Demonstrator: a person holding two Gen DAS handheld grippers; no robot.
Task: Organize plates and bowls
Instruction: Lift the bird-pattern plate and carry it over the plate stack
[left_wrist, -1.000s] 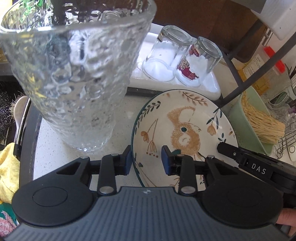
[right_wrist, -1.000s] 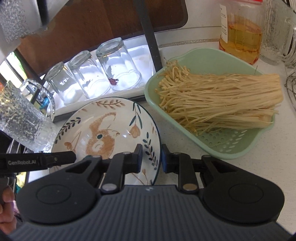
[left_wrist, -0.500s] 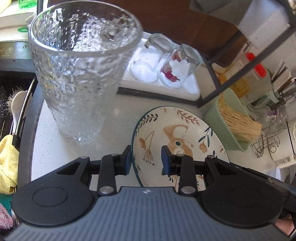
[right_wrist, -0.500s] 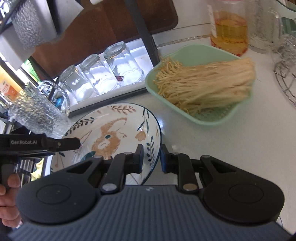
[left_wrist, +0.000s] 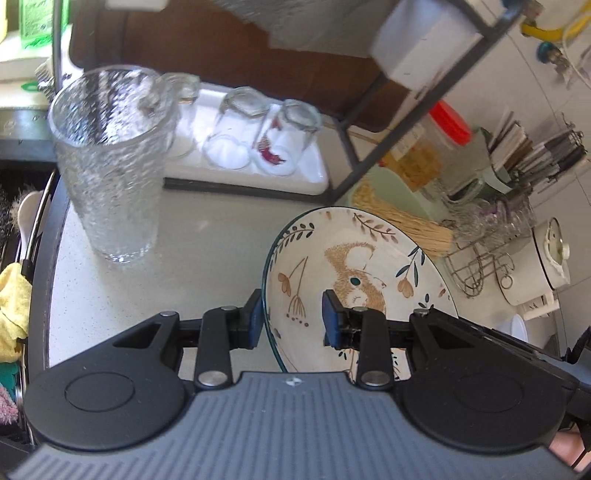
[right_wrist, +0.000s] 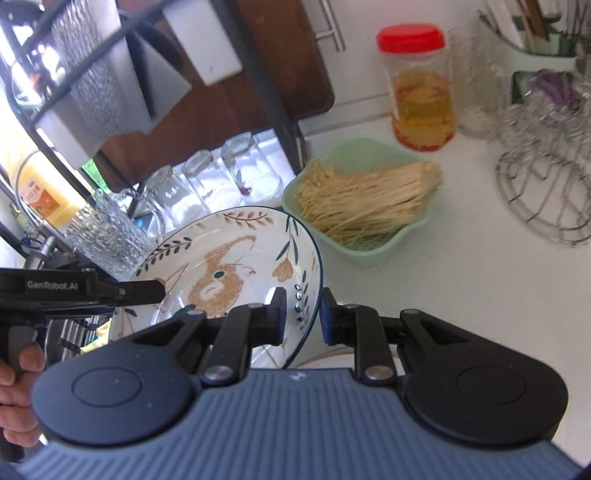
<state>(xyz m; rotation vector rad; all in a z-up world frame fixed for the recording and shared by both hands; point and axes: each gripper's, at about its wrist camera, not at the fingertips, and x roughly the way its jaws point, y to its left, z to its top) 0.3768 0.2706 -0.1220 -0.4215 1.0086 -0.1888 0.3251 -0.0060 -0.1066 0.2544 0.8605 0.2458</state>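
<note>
A painted bowl (left_wrist: 354, 280) with a brown rabbit and leaf sprigs hung above a white speckled counter (left_wrist: 207, 254), carried by two handheld grippers. The left gripper (left_wrist: 293, 317) was clamped across the bowl's left rim, one pad outside and one inside; the right gripper (right_wrist: 301, 310) pinched the opposite rim the same way. A textured glass pitcher (left_wrist: 110, 166) stood to the left, upturned glasses (left_wrist: 266, 133) sat on a white tray (left_wrist: 314, 177) behind, and a green strainer (right_wrist: 373, 251) of pale noodles (right_wrist: 365, 201) lay just beyond.
</note>
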